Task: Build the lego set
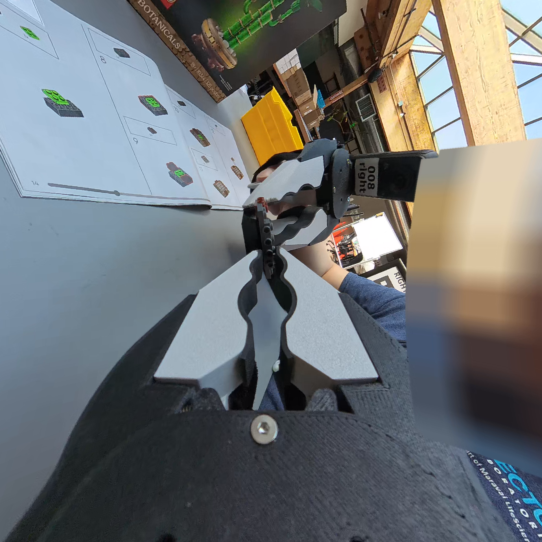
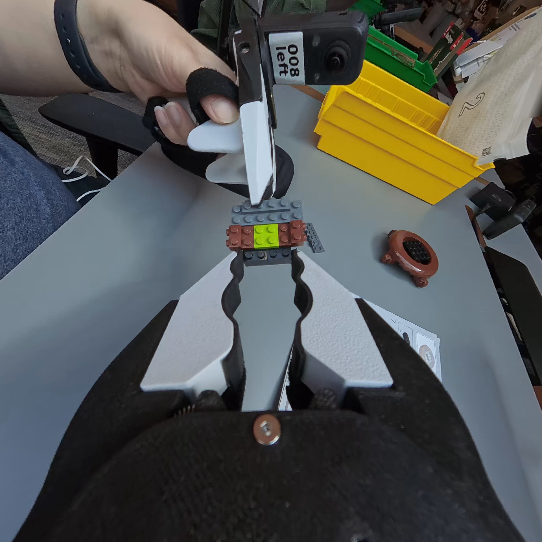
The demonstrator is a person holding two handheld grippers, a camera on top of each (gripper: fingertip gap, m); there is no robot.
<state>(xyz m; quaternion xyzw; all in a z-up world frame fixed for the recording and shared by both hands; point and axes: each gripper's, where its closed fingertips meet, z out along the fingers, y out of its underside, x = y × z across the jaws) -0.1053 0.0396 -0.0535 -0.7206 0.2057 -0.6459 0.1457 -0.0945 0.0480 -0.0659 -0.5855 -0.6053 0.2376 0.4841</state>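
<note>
Landmark: the build [image 2: 266, 231], a flat Lego assembly held above the grey table [image 2: 132, 234] between both grippers.

Table: grey, spans both views, under the build.

Box [image 1: 240, 32]: dark set box w/ green plant art, at the table's far edge in left wrist view, beyond the booklet.

Booklet [image 1: 96, 123]: open instruction pages, flat on the table, to the side of the build in left wrist view.

Bin [image 2: 390, 137]: yellow, stacked, beyond the build and to its right in right wrist view; a green bin [image 2: 396, 58] sits further back.

Right gripper [image 2: 266, 259]: fingers pinching the dark bricks at the build's near edge, gap only as wide as that row.

Left gripper [image 1: 268, 261]: fingers pressed on the build's opposite, grey-plate edge. Right wrist view shows it coming in from above, tips on the grey studs, a hand [image 2: 140, 58] w/ black wrist strap behind it.

Build: grey plates at far side, brown band w/ a lime 2x2 centre, dark bricks nearest. Left wrist view shows it edge-on, thin.

Pot [image 2: 410, 258]: round brown piece w/ black studded centre, on the table right of the build, well apart.

Plate [image 2: 314, 237]: small grey studded strip, lying just right of the build.
</note>
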